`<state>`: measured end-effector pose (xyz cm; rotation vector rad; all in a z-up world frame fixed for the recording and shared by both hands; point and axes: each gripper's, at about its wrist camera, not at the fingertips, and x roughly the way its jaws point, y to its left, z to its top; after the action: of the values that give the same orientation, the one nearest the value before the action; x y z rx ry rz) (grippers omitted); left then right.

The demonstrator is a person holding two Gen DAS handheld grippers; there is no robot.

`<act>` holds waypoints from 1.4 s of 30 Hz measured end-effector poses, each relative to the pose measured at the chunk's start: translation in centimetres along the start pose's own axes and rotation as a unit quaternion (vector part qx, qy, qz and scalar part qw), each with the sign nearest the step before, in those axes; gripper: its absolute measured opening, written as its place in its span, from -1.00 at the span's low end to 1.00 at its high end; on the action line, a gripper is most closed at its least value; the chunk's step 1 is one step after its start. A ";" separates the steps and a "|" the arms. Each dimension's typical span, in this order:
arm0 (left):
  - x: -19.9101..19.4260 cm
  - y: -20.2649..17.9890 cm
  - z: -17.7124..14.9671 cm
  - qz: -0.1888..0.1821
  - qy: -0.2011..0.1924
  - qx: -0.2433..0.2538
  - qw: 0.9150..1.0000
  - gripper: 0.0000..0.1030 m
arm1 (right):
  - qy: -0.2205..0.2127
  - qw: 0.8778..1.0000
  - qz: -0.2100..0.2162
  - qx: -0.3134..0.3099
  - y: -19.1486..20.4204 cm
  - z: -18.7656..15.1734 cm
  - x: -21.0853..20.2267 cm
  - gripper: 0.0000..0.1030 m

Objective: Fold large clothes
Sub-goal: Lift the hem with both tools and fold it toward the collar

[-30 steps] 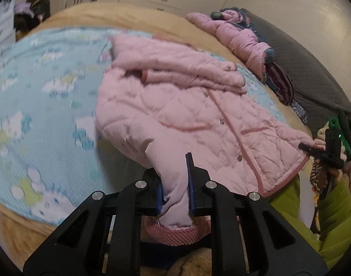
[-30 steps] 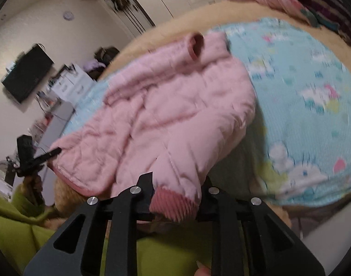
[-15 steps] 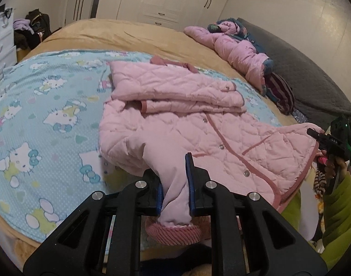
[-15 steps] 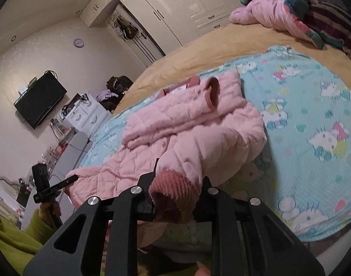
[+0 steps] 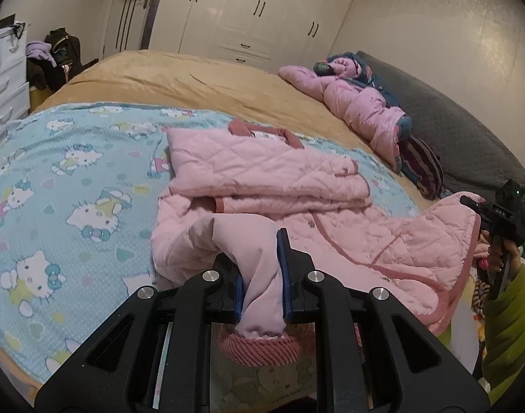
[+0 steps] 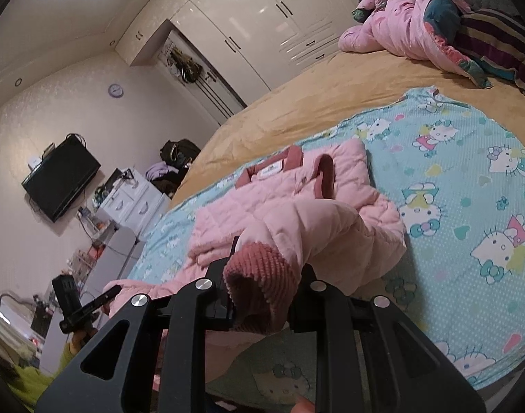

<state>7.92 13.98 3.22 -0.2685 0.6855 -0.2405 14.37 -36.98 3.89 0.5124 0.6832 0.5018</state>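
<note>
Jacket [image 5: 296, 234] sleeve pinched in left gripper [image 5: 262, 268]

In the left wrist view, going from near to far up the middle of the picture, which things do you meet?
left gripper shut on the jacket sleeve → pink quilted jacket on the cartoon-cat sheet → tan bedspread → white wardrobe.

The jacket [image 5: 272, 186] lies on the bed [image 5: 166, 79] ahead of the left hand-held gripper [image 5: 262, 275]; piled clothes [image 5: 358, 103] lie beyond, rightward.
</note>
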 end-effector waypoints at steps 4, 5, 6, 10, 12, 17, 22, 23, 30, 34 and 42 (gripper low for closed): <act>0.2 0.4 0.9 -0.001 -0.010 -0.005 1.000 -0.82 | -0.007 1.000 -0.002 0.005 0.0 1.1 0.4 -0.62; 0.3 0.4 1.2 -0.001 -0.012 -0.006 1.000 -0.82 | -0.008 1.000 -0.002 0.004 0.1 1.4 0.6 -0.62; 0.4 0.4 1.4 -0.001 -0.013 -0.006 1.000 -0.82 | -0.010 1.000 -0.003 0.002 0.2 1.7 0.7 -0.62; 0.6 0.4 2.6 0.002 -0.022 -0.002 1.000 -0.82 | -0.015 1.000 -0.003 0.001 0.4 2.9 1.3 -0.62; 0.7 0.5 3.3 0.002 -0.027 -0.005 1.000 -0.82 | -0.017 1.000 -0.005 0.001 0.5 3.5 1.5 -0.62; 1.1 0.9 4.8 0.005 -0.035 -0.012 0.999 -0.82 | -0.024 1.000 -0.004 -0.003 0.7 5.2 2.2 -0.62; 1.7 1.6 6.7 0.009 -0.043 -0.024 0.999 -0.82 | -0.030 1.000 -0.003 -0.003 0.9 7.1 3.0 -0.62; 1.9 1.7 7.1 0.009 -0.044 -0.027 0.999 -0.82 | -0.032 0.999 -0.004 -0.003 1.0 7.6 3.2 -0.62; 2.6 2.7 9.9 0.004 -0.050 -0.041 0.998 -0.82 | -0.043 0.999 -0.006 -0.009 1.5 10.1 4.0 -0.62; 2.9 3.0 11.2 0.004 -0.055 -0.045 0.997 -0.82 | -0.049 0.999 -0.004 -0.007 1.5 11.6 4.6 -0.62; 4.2 3.6 13.8 0.012 -0.060 -0.053 0.997 -0.82 | -0.050 0.999 -0.008 -0.004 1.0 14.1 6.2 -0.62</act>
<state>20.49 18.33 9.86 -0.3727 0.5832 -0.1637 28.08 -36.47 11.03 0.5203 0.5890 0.4603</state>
